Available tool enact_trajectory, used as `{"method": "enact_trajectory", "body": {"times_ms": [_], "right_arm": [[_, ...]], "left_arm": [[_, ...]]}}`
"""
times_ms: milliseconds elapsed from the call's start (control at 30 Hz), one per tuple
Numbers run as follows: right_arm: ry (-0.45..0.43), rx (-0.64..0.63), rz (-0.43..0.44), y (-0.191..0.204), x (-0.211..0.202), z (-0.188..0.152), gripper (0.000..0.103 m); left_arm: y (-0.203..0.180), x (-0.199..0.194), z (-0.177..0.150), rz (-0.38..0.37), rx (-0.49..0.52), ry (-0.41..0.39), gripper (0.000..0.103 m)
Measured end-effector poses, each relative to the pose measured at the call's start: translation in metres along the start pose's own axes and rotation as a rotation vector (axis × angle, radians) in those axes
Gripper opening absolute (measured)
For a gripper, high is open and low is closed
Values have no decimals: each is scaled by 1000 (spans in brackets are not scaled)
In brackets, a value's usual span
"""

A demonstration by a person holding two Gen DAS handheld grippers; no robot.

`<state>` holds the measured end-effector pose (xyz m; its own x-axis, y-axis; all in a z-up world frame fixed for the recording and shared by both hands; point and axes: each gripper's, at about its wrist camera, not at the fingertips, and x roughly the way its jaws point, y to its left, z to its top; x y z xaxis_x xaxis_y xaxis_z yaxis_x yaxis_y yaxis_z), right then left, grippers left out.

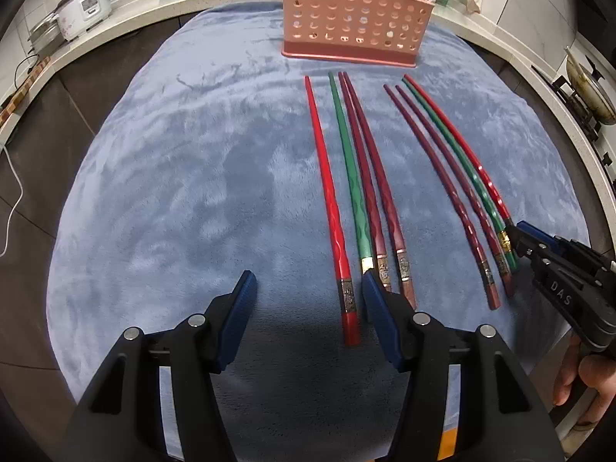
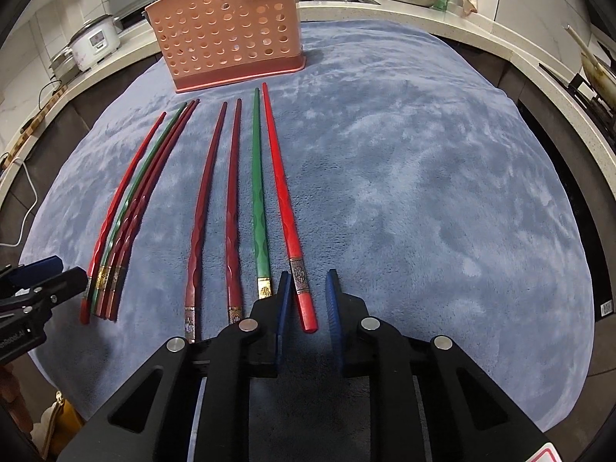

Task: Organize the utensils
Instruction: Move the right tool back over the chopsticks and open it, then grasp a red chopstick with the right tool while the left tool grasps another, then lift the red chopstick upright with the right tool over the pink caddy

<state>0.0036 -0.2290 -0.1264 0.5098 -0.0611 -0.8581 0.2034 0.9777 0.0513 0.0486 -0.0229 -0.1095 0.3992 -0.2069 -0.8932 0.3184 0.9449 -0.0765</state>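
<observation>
Left jaws: left gripper (image 1: 308,288) stands half-wide and holds nothing; the butt of the left group's red chopstick (image 1: 331,208) lies between its fingers.
Right jaws: right gripper (image 2: 307,279) is narrow, astride the butt of the outer red chopstick (image 2: 283,200); a gap shows at the right pad.
Chopsticks: eight, in two groups of four, flat on the blue cloth (image 1: 192,154), tips toward the holder.
Holder: pink perforated holder (image 2: 231,38) stands upright at the cloth's far edge.
</observation>
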Motion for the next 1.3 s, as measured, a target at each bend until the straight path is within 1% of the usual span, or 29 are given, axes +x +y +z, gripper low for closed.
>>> {"method": "enact_trajectory", "body": {"times_ms": [67,133,200,300,333,367,400,433,467,633,733,800,1000,1133,1300], "right_arm": [[0,-2,-1,1,0,0,16],[-1,-5,-3,1,1,1,16],[-2,-6,-6,2,1,0,15],[-4,-16,-13,4,2,1,15],[-6,-22,-16,5,2,0,15],[-6,-28,-17,6,2,0,13],[-6,-33,-15,7,2,0,10],[-6,-38,-15,8,1,0,10],[-6,-42,-16,8,1,0,10],[-19,-44,3,10,-7,1,8],[-55,-43,14,11,-23,7,7],[-86,-42,21,11,-35,14,7],[-227,-26,43,8,-85,50,7],[-290,-15,58,6,-106,77,7],[-342,18,84,1,-123,107,7]], "left_arm": [[1,4,-1,-3,-4,15,48],[3,6,-1,-5,-8,19,48],[2,6,-1,-7,-4,17,45],[2,8,-1,-12,3,20,33],[1,9,-1,-16,5,23,24],[2,9,-1,-19,5,27,18],[2,10,-1,-25,4,28,16],[2,9,-1,-33,4,29,11],[2,9,-1,-44,3,30,8],[2,-3,1,-49,4,8,7],[1,-19,9,-40,8,-36,7],[1,-36,18,-33,14,-81,7],[-3,-77,50,-15,33,-199,7],[-4,-97,73,3,39,-263,7],[-8,-117,106,21,44,-338,7]]}}
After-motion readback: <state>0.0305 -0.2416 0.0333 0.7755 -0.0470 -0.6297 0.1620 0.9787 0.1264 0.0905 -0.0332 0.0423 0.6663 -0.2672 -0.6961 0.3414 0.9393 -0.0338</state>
